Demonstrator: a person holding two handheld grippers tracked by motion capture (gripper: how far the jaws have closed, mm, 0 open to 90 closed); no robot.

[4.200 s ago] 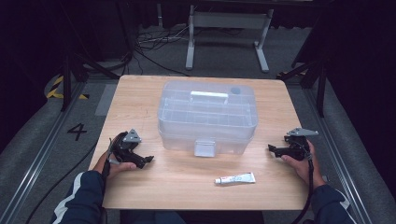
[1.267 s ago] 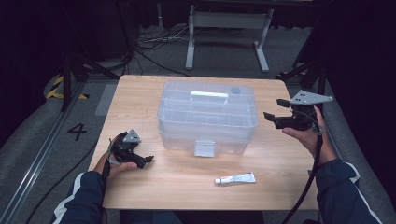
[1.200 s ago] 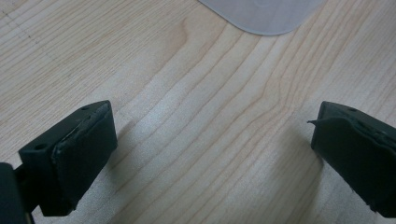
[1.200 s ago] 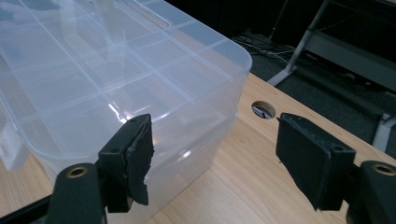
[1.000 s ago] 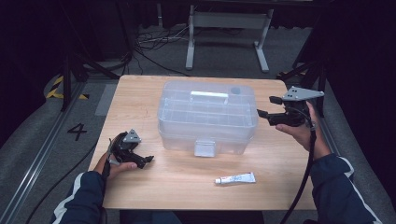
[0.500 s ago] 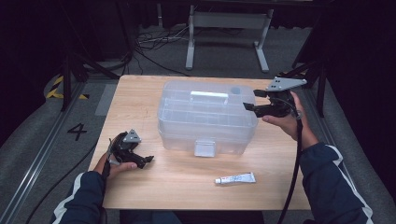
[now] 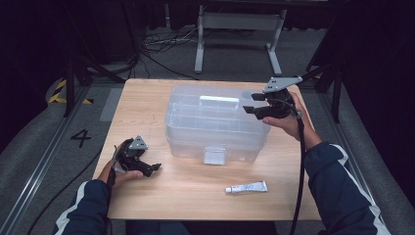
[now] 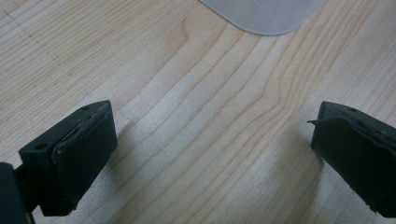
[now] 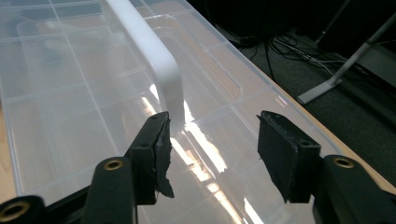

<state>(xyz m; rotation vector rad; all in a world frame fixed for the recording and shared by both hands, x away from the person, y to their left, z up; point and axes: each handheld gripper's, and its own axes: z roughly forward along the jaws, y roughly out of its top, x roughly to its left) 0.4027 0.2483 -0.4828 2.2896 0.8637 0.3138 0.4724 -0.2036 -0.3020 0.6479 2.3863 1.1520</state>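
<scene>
Wooden table point(image 7: 147, 105), clear plastic box point(image 7: 215, 125) under right gripper point(image 7: 253, 108) jaws apart, left gripper point(image 7: 150, 168) wide, resting

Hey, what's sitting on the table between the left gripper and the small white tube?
Nothing: in the high view the stretch of light wooden table between the left gripper and the small white tube is bare.

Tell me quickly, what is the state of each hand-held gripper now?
Left hand-held gripper: open, holding nothing, low over the table.
Right hand-held gripper: open, holding nothing, above the box lid.
</scene>
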